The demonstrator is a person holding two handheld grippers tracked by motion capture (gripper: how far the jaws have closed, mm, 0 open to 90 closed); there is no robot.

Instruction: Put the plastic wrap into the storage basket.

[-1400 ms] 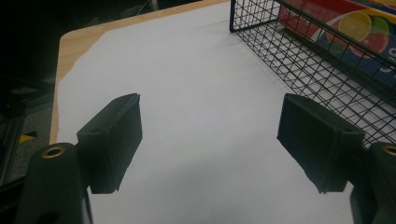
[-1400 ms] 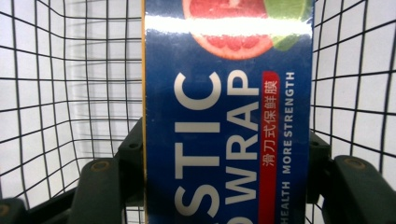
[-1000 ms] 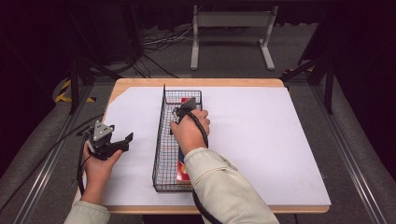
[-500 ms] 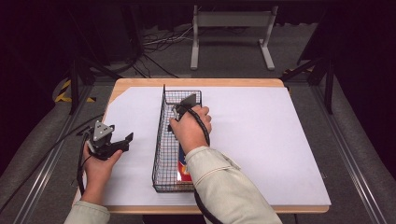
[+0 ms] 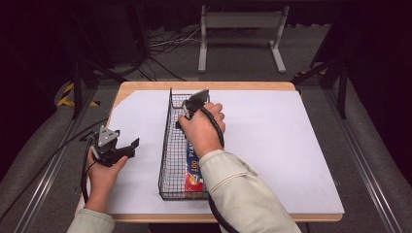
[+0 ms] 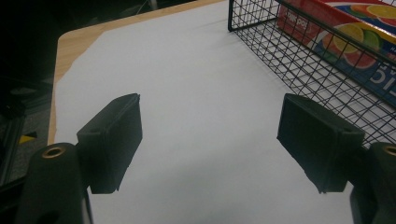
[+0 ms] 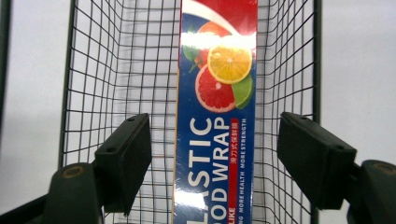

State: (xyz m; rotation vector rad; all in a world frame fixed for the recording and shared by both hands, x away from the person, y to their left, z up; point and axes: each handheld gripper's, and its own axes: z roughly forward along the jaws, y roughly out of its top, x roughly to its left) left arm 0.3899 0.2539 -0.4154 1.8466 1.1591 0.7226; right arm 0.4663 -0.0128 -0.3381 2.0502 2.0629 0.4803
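Observation:
A long black wire basket [image 5: 167, 145] stands lengthwise on the white sheet, left of centre. In it lies a blue and red plastic wrap box [image 5: 193, 170] with citrus pictures. My right gripper [image 5: 183, 119] hangs over the basket's far half, pointing down into it. In the right gripper view its jaws are open [image 7: 217, 140], spread to either side of the box [image 7: 217, 93] below, not touching it. My left gripper [image 5: 130, 145] is open over the bare sheet left of the basket. In the left gripper view it [image 6: 210, 121] holds nothing, and the basket [image 6: 303, 51] with the box [image 6: 355, 28] lies at the upper right.
The white sheet [image 5: 272, 145] covers most of the wooden table [image 5: 204, 86], with wide bare room right of the basket. A grey metal stand [image 5: 240, 22] and cables lie on the dark floor beyond the far edge.
My right hand has shifted and turned slightly over the basket's far half. The left hand has stayed where it was.

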